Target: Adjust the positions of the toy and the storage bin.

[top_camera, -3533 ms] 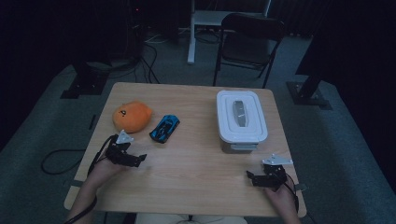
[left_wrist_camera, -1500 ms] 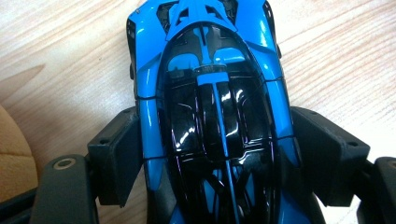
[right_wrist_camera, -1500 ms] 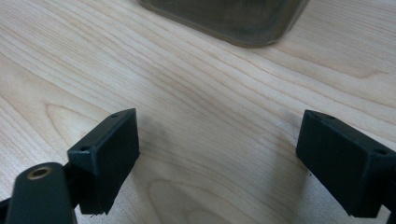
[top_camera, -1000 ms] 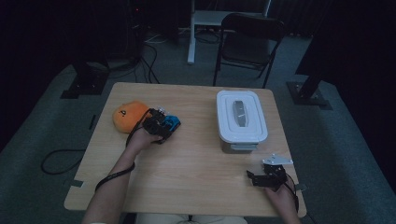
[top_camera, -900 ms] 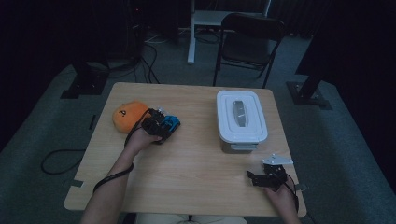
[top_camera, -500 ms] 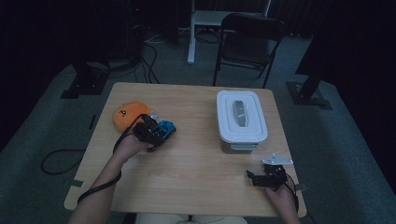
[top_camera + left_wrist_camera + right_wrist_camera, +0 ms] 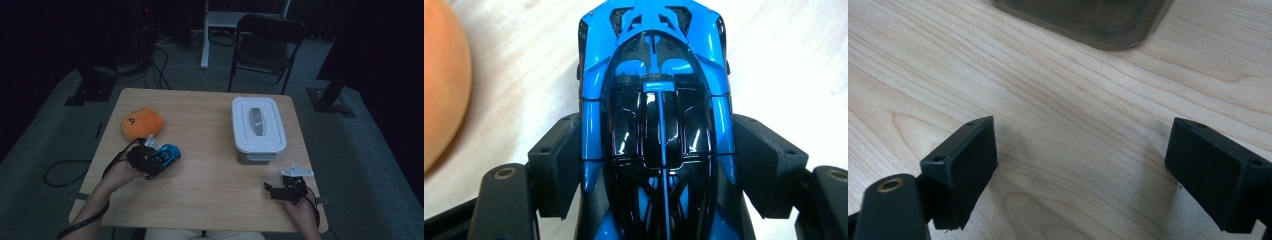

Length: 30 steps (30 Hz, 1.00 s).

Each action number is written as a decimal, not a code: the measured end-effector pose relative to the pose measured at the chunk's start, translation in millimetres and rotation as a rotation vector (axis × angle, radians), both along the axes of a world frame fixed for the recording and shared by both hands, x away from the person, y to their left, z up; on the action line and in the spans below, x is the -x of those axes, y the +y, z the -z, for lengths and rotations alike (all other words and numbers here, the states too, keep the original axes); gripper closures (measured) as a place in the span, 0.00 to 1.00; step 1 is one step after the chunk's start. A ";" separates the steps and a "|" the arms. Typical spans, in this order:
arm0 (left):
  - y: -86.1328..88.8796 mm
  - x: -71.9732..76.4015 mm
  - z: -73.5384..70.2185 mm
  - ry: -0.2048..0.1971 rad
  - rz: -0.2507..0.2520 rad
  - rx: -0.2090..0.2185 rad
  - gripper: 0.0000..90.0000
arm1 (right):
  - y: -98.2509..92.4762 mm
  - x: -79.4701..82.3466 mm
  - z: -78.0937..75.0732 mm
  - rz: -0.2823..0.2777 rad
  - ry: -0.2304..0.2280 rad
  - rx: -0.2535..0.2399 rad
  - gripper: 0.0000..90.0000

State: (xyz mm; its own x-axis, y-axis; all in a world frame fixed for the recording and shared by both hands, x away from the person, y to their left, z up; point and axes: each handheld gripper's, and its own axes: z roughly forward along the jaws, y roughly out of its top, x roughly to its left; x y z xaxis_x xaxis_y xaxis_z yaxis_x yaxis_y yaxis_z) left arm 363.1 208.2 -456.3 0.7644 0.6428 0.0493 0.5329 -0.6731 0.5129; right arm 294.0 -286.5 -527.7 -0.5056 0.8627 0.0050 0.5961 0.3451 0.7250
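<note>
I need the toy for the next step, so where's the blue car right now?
In the high view the blue car is at the table's left side, clamped in the left gripper, just below the orange plush.

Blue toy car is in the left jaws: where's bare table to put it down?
Widest bare wood lies mid-table, between the blue toy car and the lidded white box, running down to the near edge beside the right gripper. The far strip behind the box is also free. It is crowded at the left, where the orange plush sits close beside the left gripper.
</note>
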 end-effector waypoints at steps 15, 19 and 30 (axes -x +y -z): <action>32.7 52.6 14.4 -0.007 0.140 0.004 0.31 | -0.1 -0.1 0.1 0.004 -0.001 0.000 0.14; 40.3 63.0 19.3 0.004 0.139 -0.013 0.31 | -0.1 -0.1 0.1 0.004 -0.001 0.000 0.14; 60.8 79.1 31.6 0.073 0.173 -0.013 0.31 | -0.2 -0.1 0.1 0.005 -0.001 0.000 0.14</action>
State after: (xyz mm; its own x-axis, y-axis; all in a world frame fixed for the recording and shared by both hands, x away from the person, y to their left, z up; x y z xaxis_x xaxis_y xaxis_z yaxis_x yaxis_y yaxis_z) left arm 284.1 269.1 -487.9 0.8654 0.5011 -0.0033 0.4443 -0.7642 0.4676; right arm 294.1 -286.7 -527.7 -0.5011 0.8654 0.0047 0.5972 0.3419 0.7256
